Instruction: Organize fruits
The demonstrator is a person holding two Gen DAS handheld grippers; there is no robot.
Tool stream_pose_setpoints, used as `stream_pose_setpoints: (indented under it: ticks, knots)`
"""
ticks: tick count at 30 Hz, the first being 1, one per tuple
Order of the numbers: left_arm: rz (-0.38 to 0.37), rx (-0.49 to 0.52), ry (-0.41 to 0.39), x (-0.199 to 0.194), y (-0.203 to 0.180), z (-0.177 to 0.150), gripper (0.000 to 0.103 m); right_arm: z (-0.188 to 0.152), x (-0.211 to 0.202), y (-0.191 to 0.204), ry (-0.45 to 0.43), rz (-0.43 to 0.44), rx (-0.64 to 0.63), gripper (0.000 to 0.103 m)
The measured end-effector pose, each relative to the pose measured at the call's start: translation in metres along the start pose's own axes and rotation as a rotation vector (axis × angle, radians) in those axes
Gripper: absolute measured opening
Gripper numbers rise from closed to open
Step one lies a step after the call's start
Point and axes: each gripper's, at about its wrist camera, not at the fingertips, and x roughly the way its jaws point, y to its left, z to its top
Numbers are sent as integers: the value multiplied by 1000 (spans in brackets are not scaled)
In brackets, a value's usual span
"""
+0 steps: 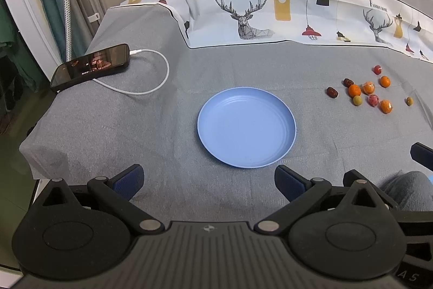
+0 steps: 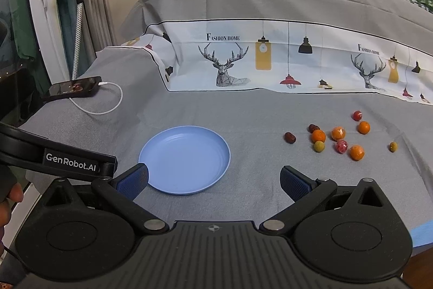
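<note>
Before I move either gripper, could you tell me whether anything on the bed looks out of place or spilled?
Nothing is spilled or damaged. The small fruits lie scattered loose on the grey cover, right of the empty blue plate. A phone on its charging cable sits at the far left corner, near the edge.

Probably a home bedroom: grey-covered bed (image 1: 135,126), deer-print pillowcase (image 1: 257,15), charging phone (image 1: 92,67), curtains (image 2: 81,4).
</note>
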Motion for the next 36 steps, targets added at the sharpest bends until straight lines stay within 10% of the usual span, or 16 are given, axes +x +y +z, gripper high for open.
stream_pose_setpoints:
  ticks: [21,36]
  knots:
    - [-23,-8,40,11,2,5,103,2,9,-16,27,-20,43,102]
    - [-176,116,35,87,-123,77,103,4,50,-205,3,-389,386,102]
